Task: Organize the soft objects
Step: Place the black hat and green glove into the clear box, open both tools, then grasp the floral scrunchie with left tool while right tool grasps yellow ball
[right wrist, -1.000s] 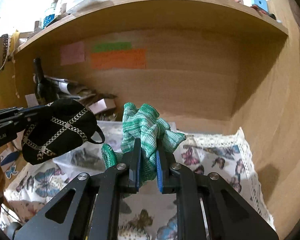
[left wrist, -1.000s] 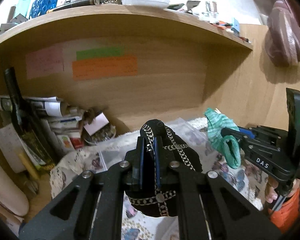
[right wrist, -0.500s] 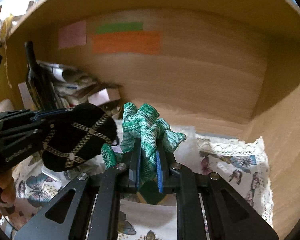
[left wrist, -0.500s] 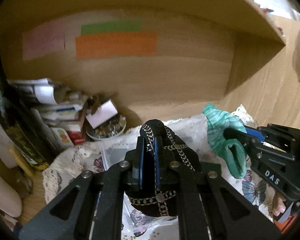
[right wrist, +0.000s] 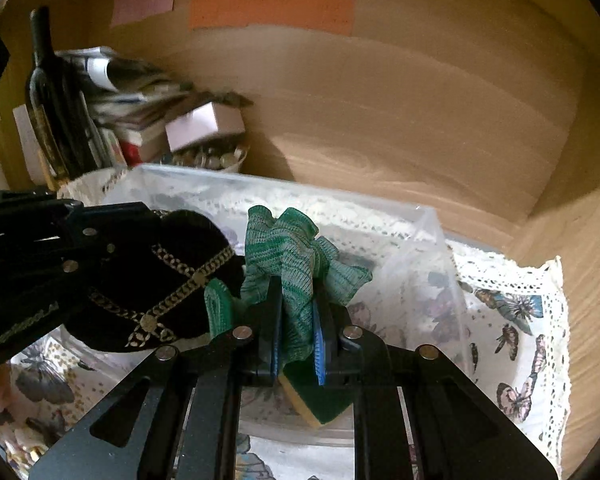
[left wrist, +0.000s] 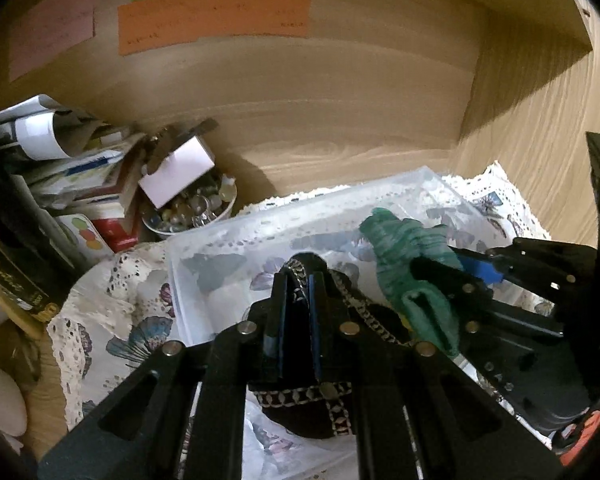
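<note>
My left gripper (left wrist: 294,280) is shut on a black velvet pouch with gold chain trim (left wrist: 312,412), held over a clear plastic bin (left wrist: 204,240). The pouch also shows in the right wrist view (right wrist: 148,280). My right gripper (right wrist: 296,296) is shut on a green knit glove (right wrist: 288,248), held over the same bin (right wrist: 428,216) beside the pouch. The glove also shows in the left wrist view (left wrist: 408,252). A green and yellow sponge (right wrist: 320,404) lies in the bin under my right gripper.
The bin sits on a butterfly-print lace cloth (right wrist: 516,320) inside a wooden shelf nook. At the left stand a dark bottle (right wrist: 48,92), stacked books and papers (left wrist: 60,160) and a bowl of marbles (left wrist: 192,208). Coloured paper notes (left wrist: 216,16) hang on the back wall.
Both grippers have moved forward and down into the shelf nook, over the clear bin, still holding the pouch and the glove. The sponge has come into view.
</note>
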Demonstrator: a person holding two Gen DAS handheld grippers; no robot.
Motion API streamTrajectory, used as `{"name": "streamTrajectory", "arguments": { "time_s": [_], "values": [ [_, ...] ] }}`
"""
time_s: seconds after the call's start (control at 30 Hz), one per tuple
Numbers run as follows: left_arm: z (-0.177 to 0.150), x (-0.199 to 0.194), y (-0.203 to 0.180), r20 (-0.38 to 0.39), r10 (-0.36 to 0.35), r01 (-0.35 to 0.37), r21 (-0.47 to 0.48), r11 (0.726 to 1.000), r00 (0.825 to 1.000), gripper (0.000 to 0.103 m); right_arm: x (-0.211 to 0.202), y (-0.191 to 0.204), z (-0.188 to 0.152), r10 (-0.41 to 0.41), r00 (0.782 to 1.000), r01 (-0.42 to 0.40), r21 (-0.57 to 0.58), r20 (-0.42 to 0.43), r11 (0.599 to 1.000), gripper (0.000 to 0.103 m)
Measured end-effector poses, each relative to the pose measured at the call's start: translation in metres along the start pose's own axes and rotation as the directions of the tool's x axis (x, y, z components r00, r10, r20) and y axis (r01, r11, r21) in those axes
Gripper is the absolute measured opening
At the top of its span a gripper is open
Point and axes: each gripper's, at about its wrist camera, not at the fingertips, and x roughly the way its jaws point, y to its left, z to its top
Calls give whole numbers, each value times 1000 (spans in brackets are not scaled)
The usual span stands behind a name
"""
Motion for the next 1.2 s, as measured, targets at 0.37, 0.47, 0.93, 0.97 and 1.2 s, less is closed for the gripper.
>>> {"name": "streamTrajectory", "arguments": {
  "time_s": [0.37, 0.47, 0.93, 0.97, 1.2],
  "values": [
    [-2, -7, 0, -12, -22, 22, -6, 1000, 1000, 23, -6, -5, 1, -1, 1000, 1, 1, -10, 1000, 28],
    [-2, -15, 0, 3, -21, 21, -10, 1000, 1000, 37, -14, -7, 3, 0, 1000, 0, 11, 15, 1000, 43],
    [-10, -97, -6, 184, -4, 7, -19, 1000, 983, 97, -104, -11, -8, -13, 976, 4, 41, 219, 999, 64],
    [-14, -105, -7, 206, 11, -8, -15, 1000, 978, 97, -109, -10, -10, -14, 974, 6, 37, 228, 999, 65],
    [-43, -138, -12, 253, 27, -34, 23, 999, 967, 101, -136, -3, -39, -14, 965, 4, 39, 262, 999, 69]
  ]
}}
